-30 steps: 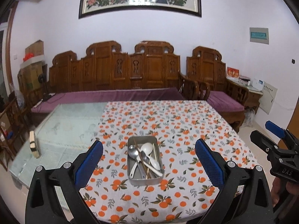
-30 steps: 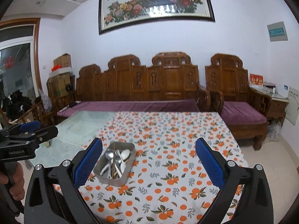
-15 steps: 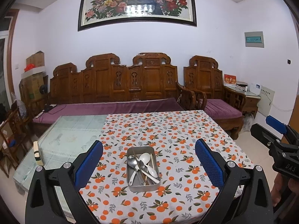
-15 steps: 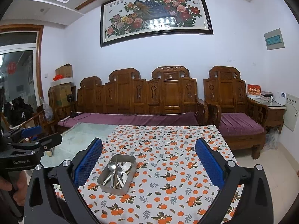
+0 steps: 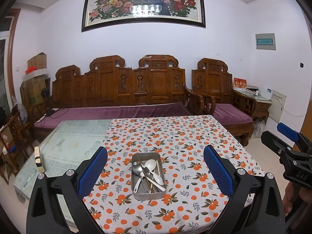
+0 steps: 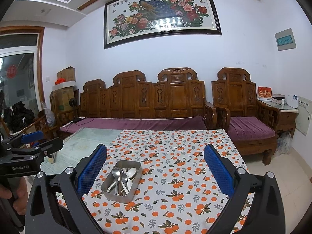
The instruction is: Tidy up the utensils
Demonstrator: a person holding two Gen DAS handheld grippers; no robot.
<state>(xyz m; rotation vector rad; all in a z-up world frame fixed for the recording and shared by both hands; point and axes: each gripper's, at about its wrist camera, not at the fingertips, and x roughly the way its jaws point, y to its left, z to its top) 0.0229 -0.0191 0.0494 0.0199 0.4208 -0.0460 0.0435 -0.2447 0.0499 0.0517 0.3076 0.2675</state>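
A rectangular metal tin (image 5: 148, 194) (image 6: 114, 194) stands on the orange-print tablecloth (image 5: 185, 136) (image 6: 175, 146). It holds several spoons (image 5: 150, 164) (image 6: 131, 172) and chopsticks (image 5: 159, 169) lying mixed together. My left gripper (image 5: 155, 169) hangs open above the near table edge, the tin straight ahead between its blue pads. My right gripper (image 6: 155, 168) is open too, with the tin ahead and slightly left. Neither holds anything. Each gripper shows at the edge of the other's view, the left gripper (image 6: 31, 146) and the right gripper (image 5: 286, 138).
Left of the cloth lies the bare glass tabletop (image 5: 74, 136), with a small cream block (image 5: 38, 159) near its left edge. A carved wooden sofa (image 5: 126, 89) with purple cushions and an armchair (image 5: 220, 89) stand behind the table. A hand (image 6: 13, 197) grips the left handle.
Both grippers have pulled back and tilted up from the table; the tin looks smaller and lower, and more of the wall painting shows. Both stay open.
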